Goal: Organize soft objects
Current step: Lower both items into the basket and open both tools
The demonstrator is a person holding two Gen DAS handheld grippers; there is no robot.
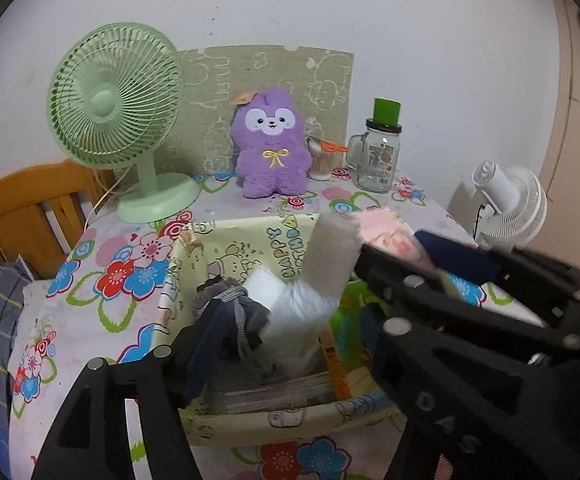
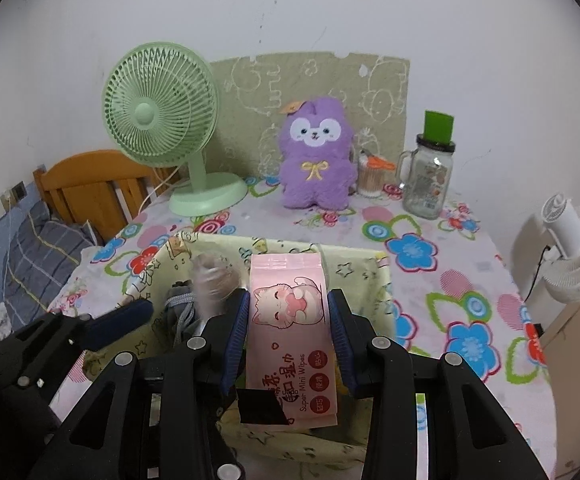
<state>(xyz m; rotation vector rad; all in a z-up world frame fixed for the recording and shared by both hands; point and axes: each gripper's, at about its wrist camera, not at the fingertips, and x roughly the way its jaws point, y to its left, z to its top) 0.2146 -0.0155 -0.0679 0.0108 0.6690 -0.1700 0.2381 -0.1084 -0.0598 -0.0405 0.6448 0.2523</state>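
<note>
Right wrist view first: the right gripper (image 2: 288, 334) has its jaws clamped on both long edges of a pink wet-wipes pack (image 2: 290, 328), carrying it over the yellow fabric bin (image 2: 374, 276) that sits near the front edge of the worktop (image 2: 470, 280). The pack looks soft and slick, so I'd judge it could bow or slide out of that side pinch before it is low enough, and land on the rim instead of inside.

Over to the left wrist view, and the left gripper (image 1: 274, 292) is open, nothing pressed between its jaws. A blurred pale roll (image 1: 332, 256) hangs over the bin just beyond them; whether it is falling or resting I cannot tell. If it drops crooked it may wedge upright and steal the space the pack needs.

Inside the bin: a white tissue pack (image 1: 290, 300), a grey drawstring cloth (image 1: 230, 304) at the left wall, something green (image 1: 346, 316) at the right. It is filling up, and both grippers crowd the same opening, so a knock between them is the other risk.
</note>
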